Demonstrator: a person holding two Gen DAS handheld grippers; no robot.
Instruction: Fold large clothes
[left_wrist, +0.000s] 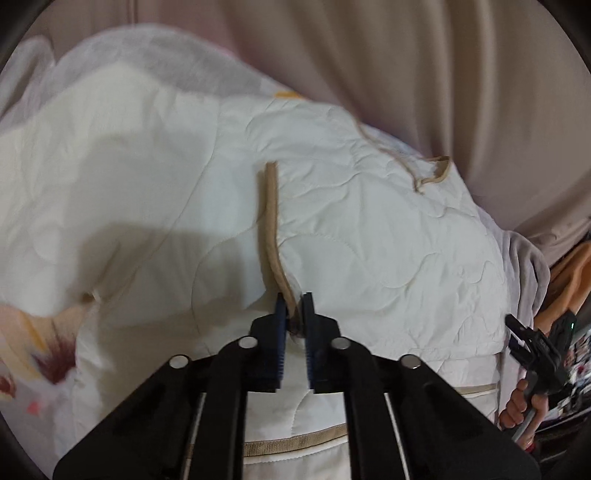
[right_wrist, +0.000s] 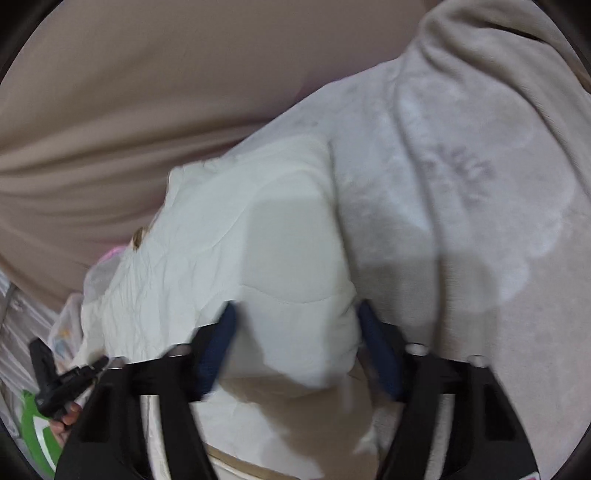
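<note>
A white quilted cover (left_wrist: 362, 229) with tan piping lies spread over a bed. My left gripper (left_wrist: 294, 301) is shut on its tan-piped edge (left_wrist: 270, 221), which runs away from the jaws. In the right wrist view the same white quilt (right_wrist: 258, 240) bulges between the blue pads (right_wrist: 373, 332). My right gripper (right_wrist: 295, 314) is open, its jaws wide on either side of a fold of the quilt. The right gripper also shows at the right edge of the left wrist view (left_wrist: 535, 350).
A grey fleece blanket (right_wrist: 461, 184) lies under and to the right of the quilt. Beige curtains (left_wrist: 424, 74) hang behind the bed. A floral sheet (left_wrist: 33, 354) shows at the lower left. A green item (right_wrist: 37, 432) sits low on the left.
</note>
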